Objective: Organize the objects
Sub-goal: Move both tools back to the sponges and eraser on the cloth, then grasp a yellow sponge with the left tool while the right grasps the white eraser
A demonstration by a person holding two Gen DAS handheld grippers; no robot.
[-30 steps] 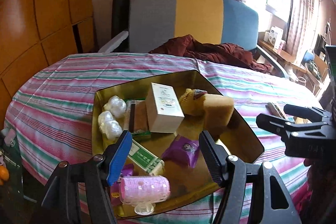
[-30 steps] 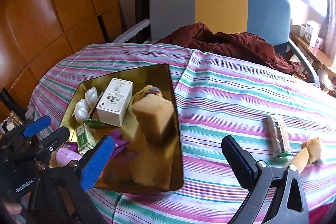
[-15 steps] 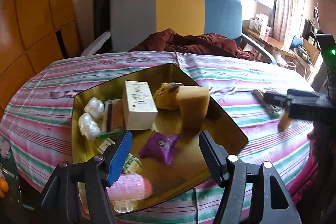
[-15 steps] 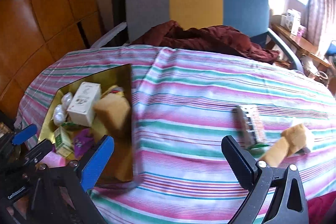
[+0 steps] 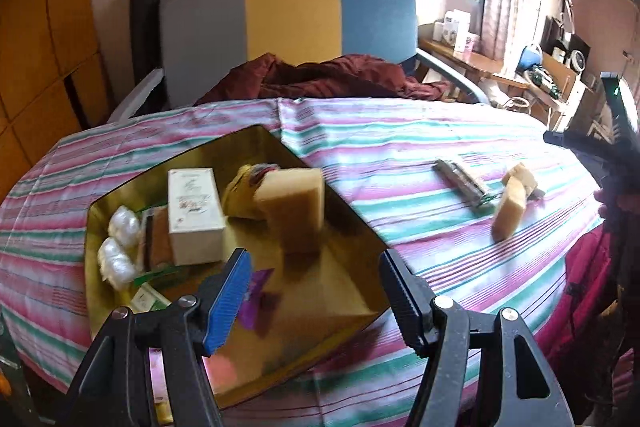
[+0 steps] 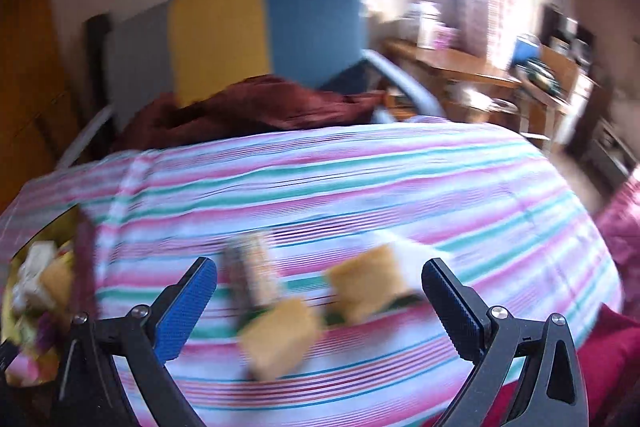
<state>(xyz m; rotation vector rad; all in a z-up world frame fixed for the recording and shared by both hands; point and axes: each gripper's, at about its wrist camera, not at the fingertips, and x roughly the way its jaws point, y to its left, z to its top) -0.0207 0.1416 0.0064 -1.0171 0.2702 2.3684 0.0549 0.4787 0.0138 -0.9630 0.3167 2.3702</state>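
Right hand-held gripper (image 6: 320, 287), jaws wide and empty, faces the tan sponge block (image 6: 280, 337) lying nearest, long axis running away from it

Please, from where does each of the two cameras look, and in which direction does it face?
Left wrist: sits behind the open left gripper, over the near table edge, facing the gold tray and the chair.
Right wrist: sits behind the open right gripper, facing the sponge piece and snack bar on the striped cloth; blurred.
Shared: tray, sponge piece, snack bar, chair.
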